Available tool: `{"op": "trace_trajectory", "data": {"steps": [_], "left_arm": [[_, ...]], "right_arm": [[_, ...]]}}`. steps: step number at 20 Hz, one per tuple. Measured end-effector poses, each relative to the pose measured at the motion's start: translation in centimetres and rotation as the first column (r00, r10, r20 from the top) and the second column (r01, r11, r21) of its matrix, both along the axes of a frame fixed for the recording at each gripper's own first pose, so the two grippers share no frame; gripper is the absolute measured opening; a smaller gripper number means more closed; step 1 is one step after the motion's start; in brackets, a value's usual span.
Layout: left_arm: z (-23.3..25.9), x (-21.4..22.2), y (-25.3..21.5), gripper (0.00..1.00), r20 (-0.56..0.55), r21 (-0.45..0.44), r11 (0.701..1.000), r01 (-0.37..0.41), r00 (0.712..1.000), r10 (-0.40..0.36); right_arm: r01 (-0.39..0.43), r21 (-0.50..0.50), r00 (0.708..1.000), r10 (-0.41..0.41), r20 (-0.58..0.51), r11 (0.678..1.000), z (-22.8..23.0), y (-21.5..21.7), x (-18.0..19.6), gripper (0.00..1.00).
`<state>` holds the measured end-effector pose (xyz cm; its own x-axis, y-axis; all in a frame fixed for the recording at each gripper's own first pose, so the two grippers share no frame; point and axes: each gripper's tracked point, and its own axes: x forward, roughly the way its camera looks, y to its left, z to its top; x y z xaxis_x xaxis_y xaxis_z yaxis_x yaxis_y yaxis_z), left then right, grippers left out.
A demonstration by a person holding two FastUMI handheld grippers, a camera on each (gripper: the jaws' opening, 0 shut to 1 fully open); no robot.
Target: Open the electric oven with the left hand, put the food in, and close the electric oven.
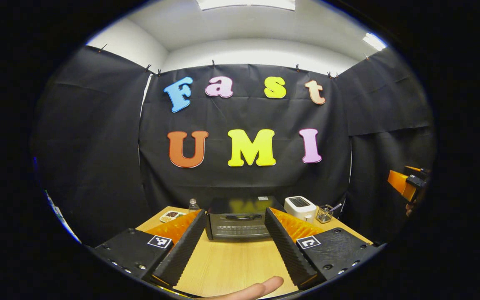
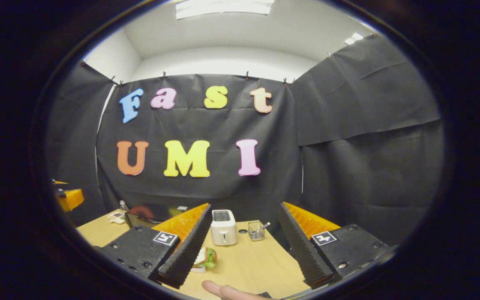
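Observation:
The dark electric oven (image 1: 240, 221) stands at the back of the wooden table (image 1: 231, 262) with its door closed; it also appears in the right gripper view as the oven (image 2: 152, 214). My left gripper (image 1: 233, 239) is open in front of it, well short of the door. A sandwich (image 2: 206, 258) on a small white plate lies on the table beside the left finger of my open right gripper (image 2: 242, 246), which holds nothing. The right gripper (image 1: 406, 185) appears at the far right of the left gripper view, and the left gripper (image 2: 67, 196) at the far left of the right gripper view.
A white toaster (image 2: 222, 227) and a small wire basket (image 2: 256, 231) stand at the back right of the table. A dish of food (image 1: 171, 216) and a small bottle (image 1: 193, 205) sit left of the oven. A fingertip (image 1: 256, 289) shows at the bottom edge.

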<state>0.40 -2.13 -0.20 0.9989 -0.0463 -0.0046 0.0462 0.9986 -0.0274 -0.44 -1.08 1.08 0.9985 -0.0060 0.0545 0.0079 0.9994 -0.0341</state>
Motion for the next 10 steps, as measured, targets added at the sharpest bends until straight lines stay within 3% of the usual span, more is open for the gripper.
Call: {"op": "trace_trajectory", "data": {"steps": [3, 10], "left_arm": [[0.7, 0.8, 0.3, 0.93, 0.033, 0.030, 0.999, -0.023, 0.999, 0.022], [-1.3, 6.1, -0.2, 0.93, -0.046, 0.034, 0.999, -0.029, 0.998, 0.031]], "right_arm": [[-0.010, 0.002, 1.000, 0.010, 0.003, 1.000, 0.0, -0.2, 0.0, 0.94], [-0.026, 0.019, 1.000, 0.026, 0.005, 0.999, 0.5, -0.3, 2.1, 0.94]]}}
